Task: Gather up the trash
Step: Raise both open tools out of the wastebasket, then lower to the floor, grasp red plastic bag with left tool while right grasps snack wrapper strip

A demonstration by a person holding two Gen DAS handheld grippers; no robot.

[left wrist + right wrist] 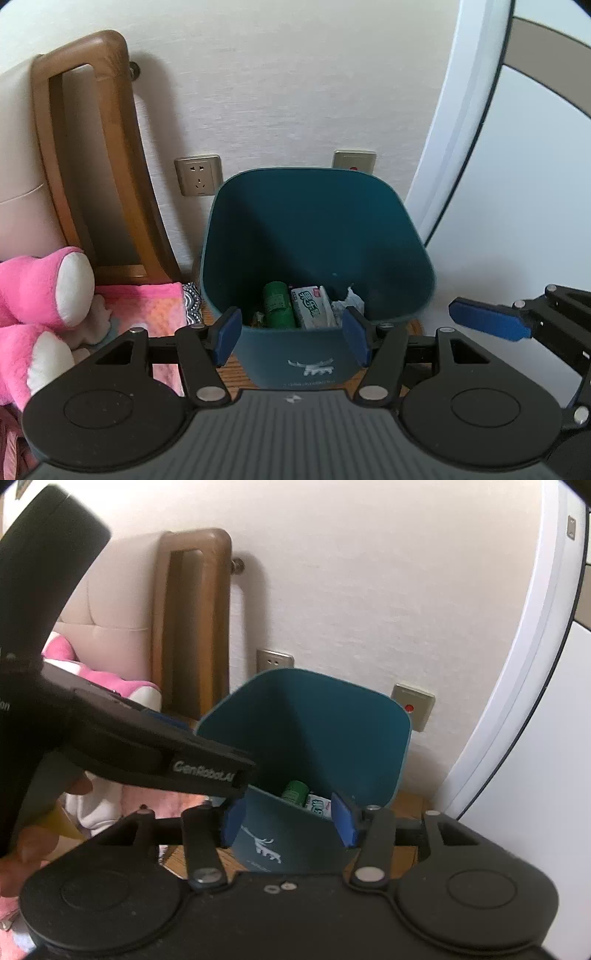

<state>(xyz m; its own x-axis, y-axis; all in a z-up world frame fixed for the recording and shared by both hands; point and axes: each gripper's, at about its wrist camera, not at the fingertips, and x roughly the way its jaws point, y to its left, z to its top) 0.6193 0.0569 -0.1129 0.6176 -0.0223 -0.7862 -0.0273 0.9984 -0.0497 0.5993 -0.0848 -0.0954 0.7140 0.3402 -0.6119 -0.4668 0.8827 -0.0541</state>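
Left gripper (291,334): fingers spread wide, nothing between them, aimed at the near wall of the bin (369,177). Right gripper (290,821): likewise spread and empty, held just beside the left, facing the same wall. Judged: both hang over the mouth for dropping, not grasping. The bin stands on the wood floor against the wall, beside the bed. Trash lies at its bottom: a green roll (277,304), a white packet (312,307), crumpled paper (349,301).
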